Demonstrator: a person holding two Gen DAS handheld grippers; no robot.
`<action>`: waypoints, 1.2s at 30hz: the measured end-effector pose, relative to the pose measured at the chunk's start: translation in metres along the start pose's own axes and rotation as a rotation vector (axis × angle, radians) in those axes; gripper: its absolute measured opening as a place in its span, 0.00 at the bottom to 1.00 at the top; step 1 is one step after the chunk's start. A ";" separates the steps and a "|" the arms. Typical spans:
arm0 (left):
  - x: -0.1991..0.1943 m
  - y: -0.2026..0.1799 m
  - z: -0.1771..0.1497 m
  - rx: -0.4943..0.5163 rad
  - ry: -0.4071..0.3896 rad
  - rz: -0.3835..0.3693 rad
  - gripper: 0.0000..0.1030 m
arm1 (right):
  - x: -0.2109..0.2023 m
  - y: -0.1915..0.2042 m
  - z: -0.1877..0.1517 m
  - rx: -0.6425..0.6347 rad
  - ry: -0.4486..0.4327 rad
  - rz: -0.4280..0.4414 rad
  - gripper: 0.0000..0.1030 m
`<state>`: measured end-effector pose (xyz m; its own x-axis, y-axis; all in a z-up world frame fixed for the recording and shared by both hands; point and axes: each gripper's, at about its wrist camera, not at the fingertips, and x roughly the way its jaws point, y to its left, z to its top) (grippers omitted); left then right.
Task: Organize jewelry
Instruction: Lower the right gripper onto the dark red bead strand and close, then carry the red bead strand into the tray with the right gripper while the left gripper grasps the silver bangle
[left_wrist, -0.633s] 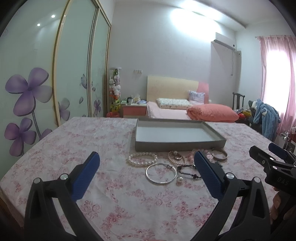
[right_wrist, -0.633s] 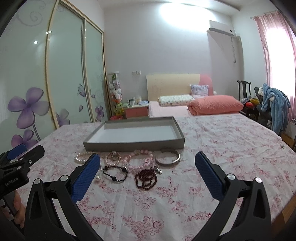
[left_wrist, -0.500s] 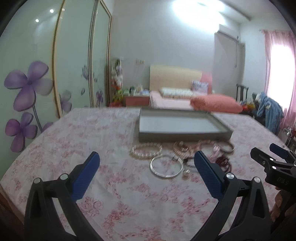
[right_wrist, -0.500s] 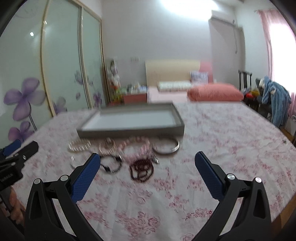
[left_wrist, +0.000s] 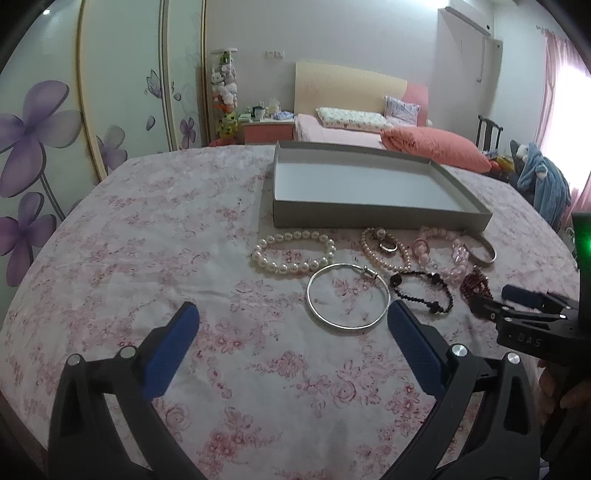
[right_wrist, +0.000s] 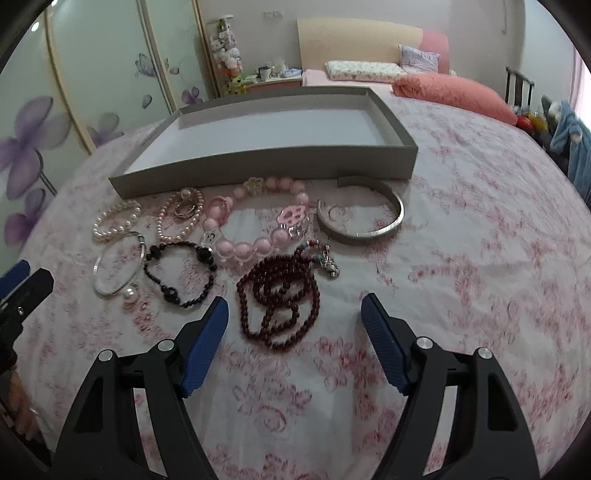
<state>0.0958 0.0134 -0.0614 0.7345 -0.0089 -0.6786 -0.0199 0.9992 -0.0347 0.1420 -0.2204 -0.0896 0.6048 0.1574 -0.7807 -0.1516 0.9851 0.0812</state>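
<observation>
An empty grey tray (left_wrist: 376, 214) (right_wrist: 266, 168) sits on the floral tablecloth. Before it lie several pieces: a white pearl bracelet (left_wrist: 293, 251) (right_wrist: 114, 221), a thin silver bangle (left_wrist: 347, 295) (right_wrist: 116, 267), a black bead bracelet (left_wrist: 423, 290) (right_wrist: 181, 275), a pink bead bracelet (right_wrist: 258, 223), a dark red bead string (right_wrist: 279, 295) and a silver cuff (right_wrist: 364, 216). My left gripper (left_wrist: 291, 321) is open and empty, just short of the bangle. My right gripper (right_wrist: 295, 314) is open and empty over the red bead string.
The flowered cloth (left_wrist: 147, 258) covers the whole table. The right gripper's tip (left_wrist: 517, 306) shows at the right in the left wrist view. A bed, a nightstand and a wardrobe stand beyond the table.
Both grippers have moved forward and tilted down toward the jewelry, which now looks larger and nearer. The right gripper has narrowed a little. Nothing was picked up.
</observation>
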 end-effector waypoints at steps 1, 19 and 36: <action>0.003 -0.001 0.000 0.003 0.010 0.000 0.96 | 0.000 0.003 0.000 -0.012 0.001 -0.010 0.71; 0.057 -0.030 0.008 0.088 0.194 0.022 0.96 | -0.011 -0.007 -0.002 -0.012 -0.034 -0.015 0.09; 0.081 -0.042 0.023 0.057 0.200 0.013 0.77 | -0.005 -0.015 0.004 -0.003 -0.037 0.000 0.09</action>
<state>0.1722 -0.0287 -0.0980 0.5849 0.0018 -0.8111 0.0142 0.9998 0.0124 0.1438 -0.2356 -0.0844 0.6329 0.1597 -0.7575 -0.1536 0.9849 0.0794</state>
